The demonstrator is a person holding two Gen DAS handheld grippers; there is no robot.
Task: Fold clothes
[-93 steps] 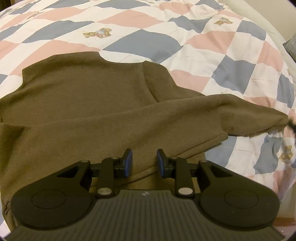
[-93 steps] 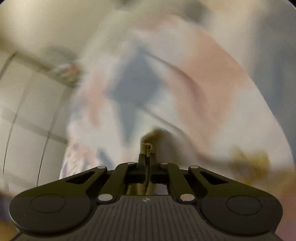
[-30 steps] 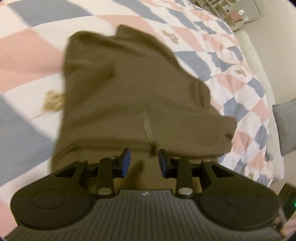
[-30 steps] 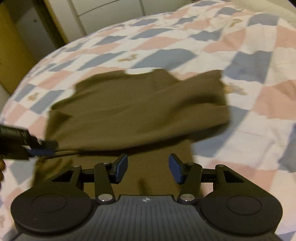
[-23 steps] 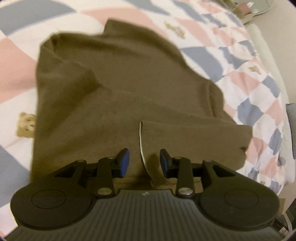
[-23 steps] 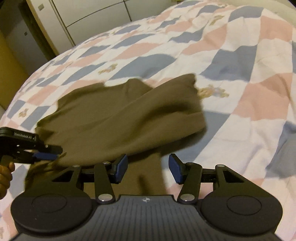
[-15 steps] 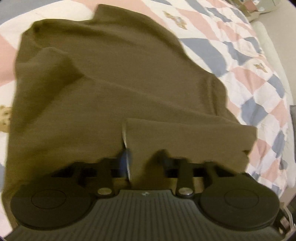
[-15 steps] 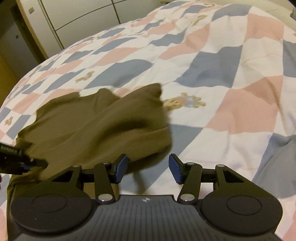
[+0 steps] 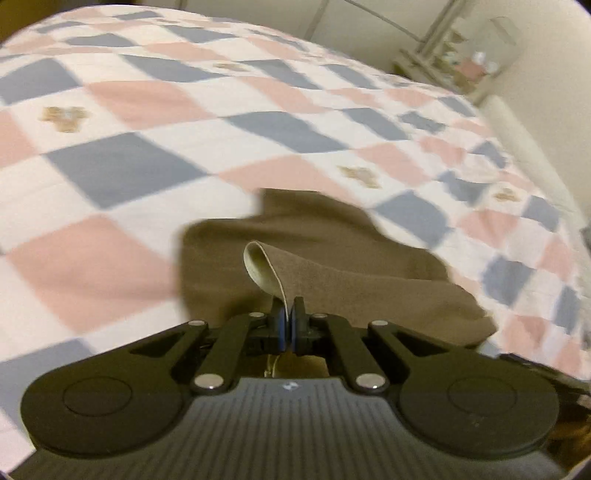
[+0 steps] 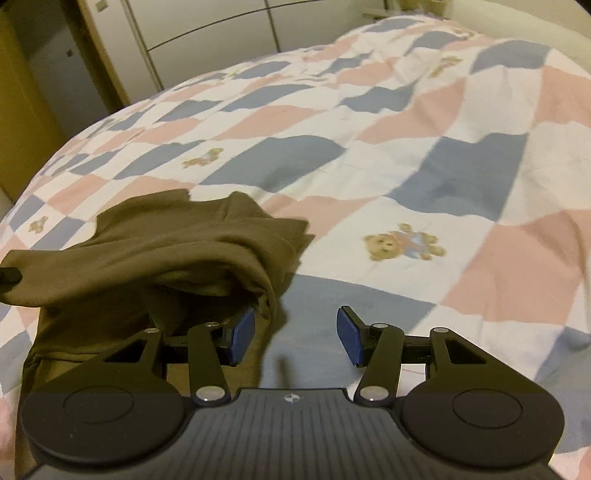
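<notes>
Left gripper point(image 9: 287, 325) clamped tight on a lifted edge of the brown garment point(image 9: 332, 258), blue pads pressed together low in the frame's centre, the pinched hem curling up above them. Right gripper point(image 10: 295, 339) spread wide, holding nothing, the left pad point(image 10: 242, 338) just beside a drooping fold of cloth, the right pad over bare quilt. Garment bunched at lower left of the right wrist view, draped on the checked pink, blue and white quilt point(image 10: 461, 166). Teddy bear print point(image 10: 404, 245) to the right of the cloth. Cupboard doors point(image 10: 207, 33) at upper left.

No readable text, labels or numbers anywhere (both views blurry)
</notes>
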